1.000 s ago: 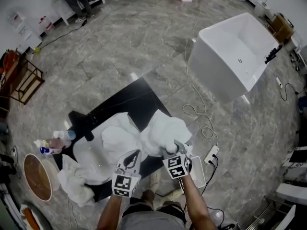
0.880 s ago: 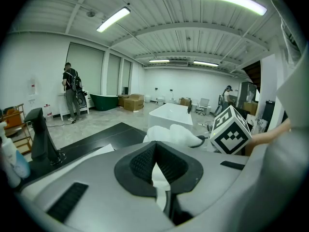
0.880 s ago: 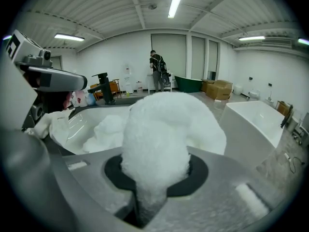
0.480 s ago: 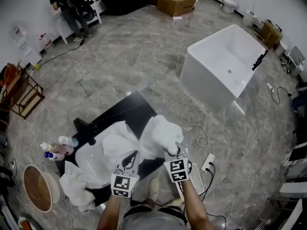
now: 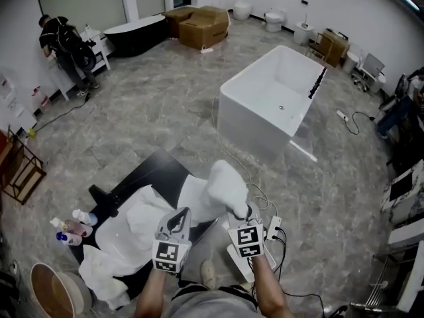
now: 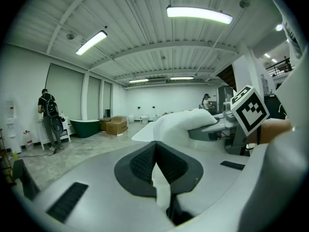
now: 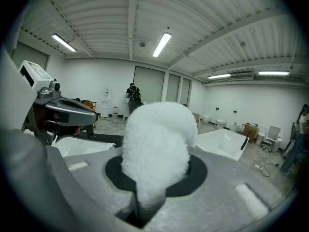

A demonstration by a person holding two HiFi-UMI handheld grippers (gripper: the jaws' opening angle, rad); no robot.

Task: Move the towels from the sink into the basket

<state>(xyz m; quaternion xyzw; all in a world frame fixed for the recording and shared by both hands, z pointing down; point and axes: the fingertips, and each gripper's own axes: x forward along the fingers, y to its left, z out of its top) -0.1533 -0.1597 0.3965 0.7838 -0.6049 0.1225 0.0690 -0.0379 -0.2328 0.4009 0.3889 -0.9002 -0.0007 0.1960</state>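
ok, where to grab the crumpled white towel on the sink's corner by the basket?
Probably the bunched heap of the crumpled white towel on the black counter, from straight above: folds stand up there; the rest hangs off the edge.

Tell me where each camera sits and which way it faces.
Head view: on the person's head, looking steeply down at the sink; both forearms, left tongs and right tongs show.
Left gripper view: on the left tongs, facing across the room; its jaws pinch the white towel.
Right gripper view: on the right tongs, facing the bathtub; its jaws, having just been closing, clamp the towel.
Shared: each gripper view shows the other tongs.
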